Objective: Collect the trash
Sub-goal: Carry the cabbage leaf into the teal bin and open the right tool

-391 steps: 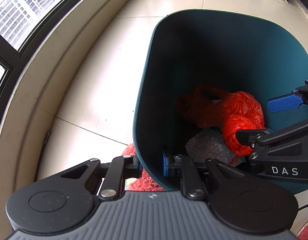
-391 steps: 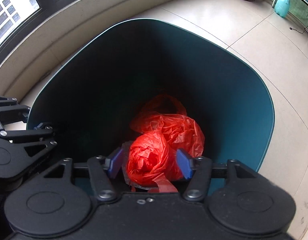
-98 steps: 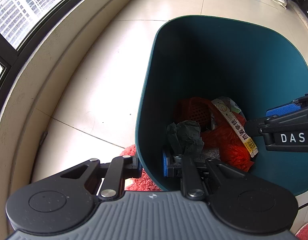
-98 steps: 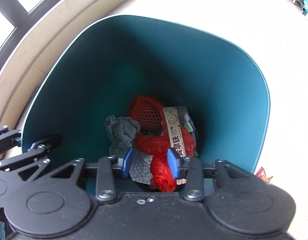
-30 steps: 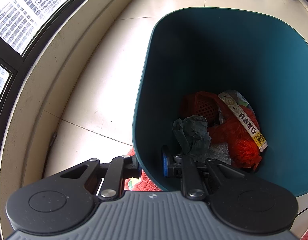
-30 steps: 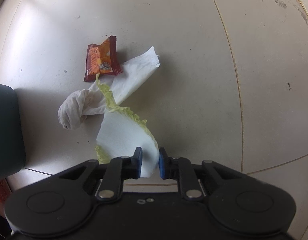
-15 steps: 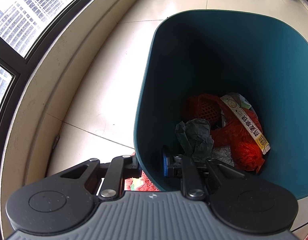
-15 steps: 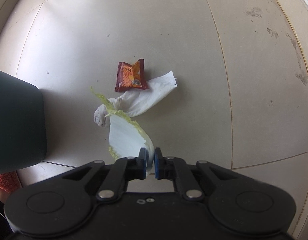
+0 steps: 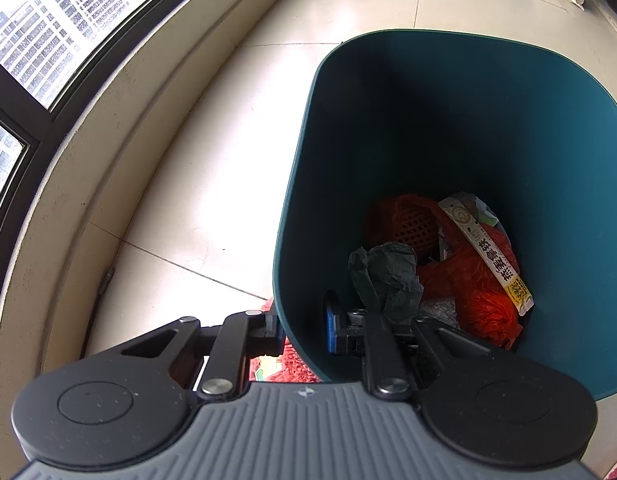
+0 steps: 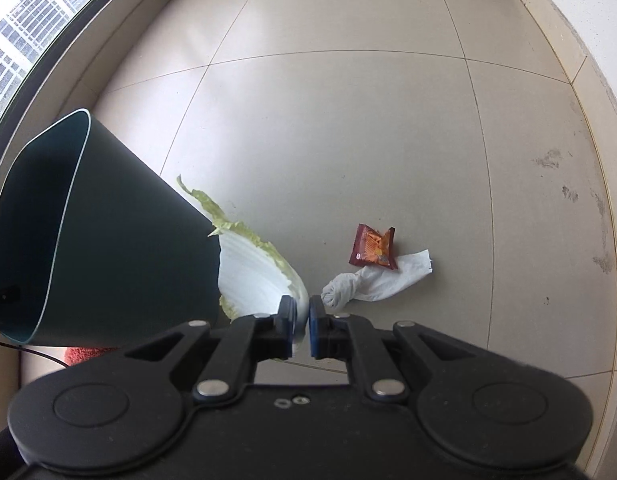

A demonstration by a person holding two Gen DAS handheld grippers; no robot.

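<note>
right wrist view is showing the right gripper (image 10: 302, 322) pinching the white stem of a cabbage leaf (image 10: 257, 276) beside the teal bin (image 10: 108, 240). the leaf is looking light, limp and tearable, so the thick stem is seeming the safest hold. the left gripper (image 9: 304, 330) is clamping the bin's near wall.

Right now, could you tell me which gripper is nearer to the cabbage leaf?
Right. The right gripper is shut on the cabbage leaf; the left gripper clamps the bin wall.
</note>
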